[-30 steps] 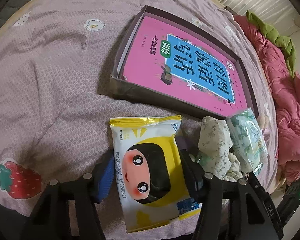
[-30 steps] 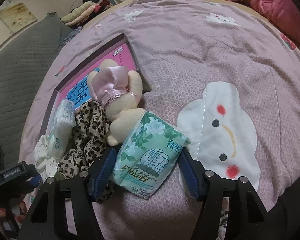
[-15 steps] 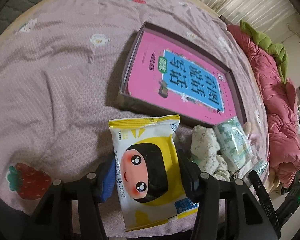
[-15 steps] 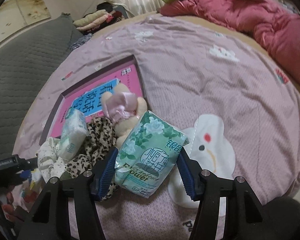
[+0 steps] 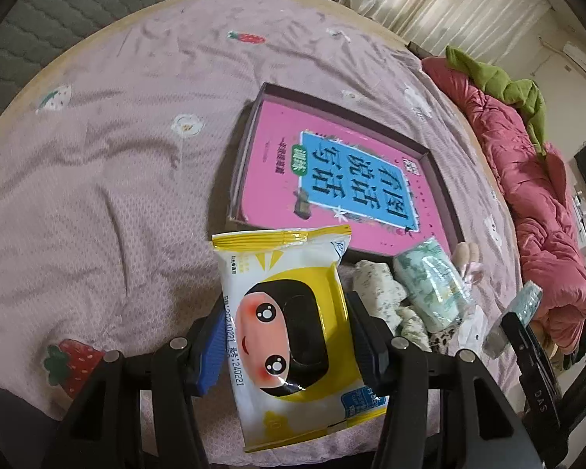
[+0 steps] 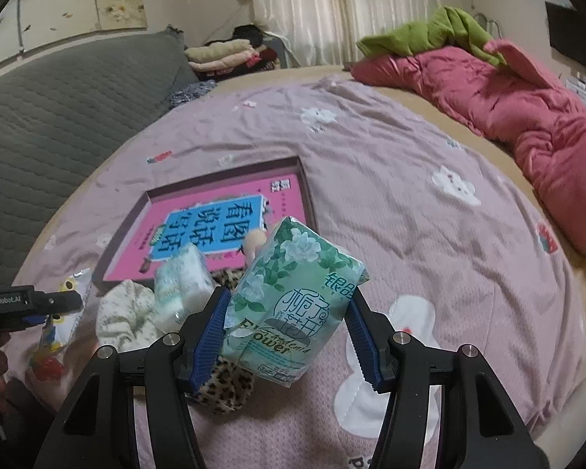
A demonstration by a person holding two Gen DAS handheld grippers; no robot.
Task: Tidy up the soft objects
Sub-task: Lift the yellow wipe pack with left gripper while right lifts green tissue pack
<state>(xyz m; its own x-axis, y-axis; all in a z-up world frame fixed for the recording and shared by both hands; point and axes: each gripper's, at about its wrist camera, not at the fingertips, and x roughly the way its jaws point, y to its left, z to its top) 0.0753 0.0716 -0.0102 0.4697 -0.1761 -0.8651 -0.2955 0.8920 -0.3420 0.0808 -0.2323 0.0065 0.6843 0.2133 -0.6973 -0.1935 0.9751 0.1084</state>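
Bedspread (image 5: 97, 179), mauve with strawberry and cloud prints, fills most of both views. Your left gripper (image 5: 281, 336) is clamped on a yellow wet-wipe pack (image 5: 289, 336) with a cartoon face, both pads pressing its long sides, pack held clear above the bed. Beyond it lies a shallow dark box (image 5: 250, 140) holding a pink book (image 5: 332, 179), flat on the bedspread. Just right of the wipes, at the near edge of the box, sits a small heap: a floral cloth (image 5: 375, 289), a clear-wrapped tissue pack (image 5: 429, 293), a leopard-print cloth (image 6: 222, 383) and part of a plush toy (image 5: 467, 254), all touching one another. Your right gripper (image 6: 289, 332) is closed on a green flower-print tissue pack (image 6: 293, 301), blue pads against both sides, pack tilted and raised above the heap. Far right, a red quilt (image 6: 527, 117) is bunched along the bed edge with a green garment (image 6: 422, 35) on top. Both grippers stand fairly wide, filled by their packs.
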